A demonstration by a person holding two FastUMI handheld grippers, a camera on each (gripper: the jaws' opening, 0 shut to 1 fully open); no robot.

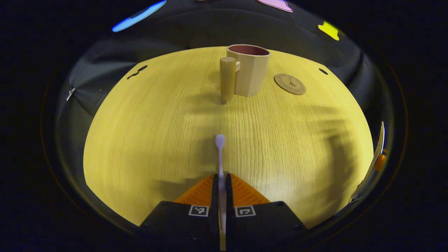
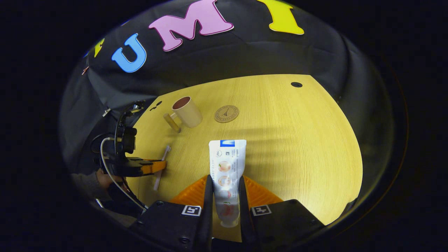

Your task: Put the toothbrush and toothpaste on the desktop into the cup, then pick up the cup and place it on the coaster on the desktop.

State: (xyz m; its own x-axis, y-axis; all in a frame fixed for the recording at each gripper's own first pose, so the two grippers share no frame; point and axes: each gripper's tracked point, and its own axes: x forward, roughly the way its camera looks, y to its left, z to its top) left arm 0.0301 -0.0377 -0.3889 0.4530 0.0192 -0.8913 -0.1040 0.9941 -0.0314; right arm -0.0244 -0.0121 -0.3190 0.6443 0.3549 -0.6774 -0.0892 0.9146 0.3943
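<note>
Pinching the toothbrush (image 1: 220, 157) by its handle, the left gripper (image 1: 220, 182) is carrying a light, stiff, thin stick that could pivot. The right gripper (image 2: 224, 185) is squeezing the toothpaste (image 2: 226, 168) near its cap end; the tube is looking soft, so a gentle grip suits. Farther off on the desk (image 1: 157, 140), the cup (image 1: 249, 70) is standing upright beside the coaster (image 1: 289, 84), waiting, and probably best taken by its handle.

toothbrush (image 1: 220, 154): white, held | toothpaste (image 2: 226, 168): white tube, held | cup (image 1: 249, 70): beige, upright beside coaster (image 1: 289, 84)
</note>
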